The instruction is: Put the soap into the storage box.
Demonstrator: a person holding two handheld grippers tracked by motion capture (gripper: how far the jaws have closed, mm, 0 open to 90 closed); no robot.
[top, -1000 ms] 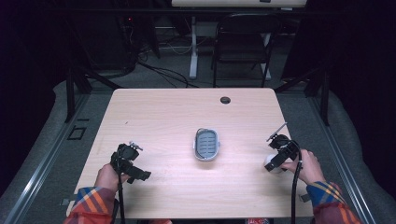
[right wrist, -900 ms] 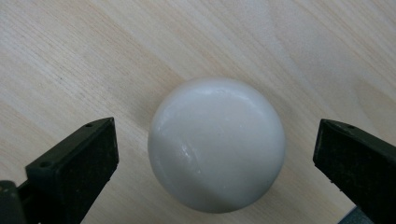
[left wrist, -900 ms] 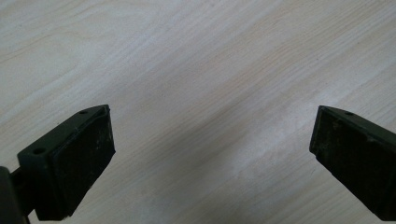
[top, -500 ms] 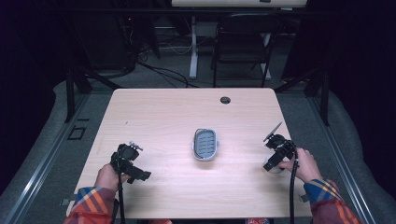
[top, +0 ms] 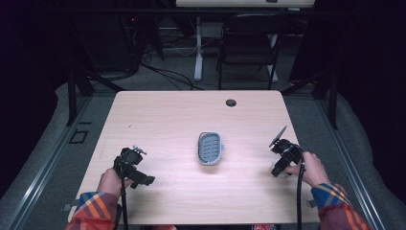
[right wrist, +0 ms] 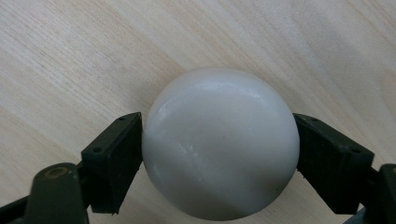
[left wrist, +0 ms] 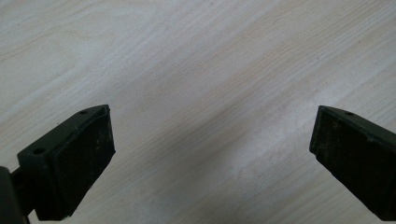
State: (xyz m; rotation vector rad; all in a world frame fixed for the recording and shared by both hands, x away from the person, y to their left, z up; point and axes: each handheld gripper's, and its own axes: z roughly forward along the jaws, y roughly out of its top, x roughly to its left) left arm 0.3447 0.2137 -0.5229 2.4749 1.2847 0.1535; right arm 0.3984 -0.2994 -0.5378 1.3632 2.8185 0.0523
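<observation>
White and smooth, the ball [right wrist: 220, 144] sits pinched in the right gripper [right wrist: 219, 154], whose jaws have just been closing, at four o'clock on the wooden table [top: 167, 115]. Left gripper [left wrist: 210, 154], at eight o'clock, stands spread over bare wood.

The right gripper [top: 279, 171] sat low at the table's right side, its jaws having just been closing, pads pressed on both flanks of a white ball [right wrist: 220, 142]. The left gripper [top: 143, 179] hovered low at the left, jaws spread wide, nothing between them.
</observation>
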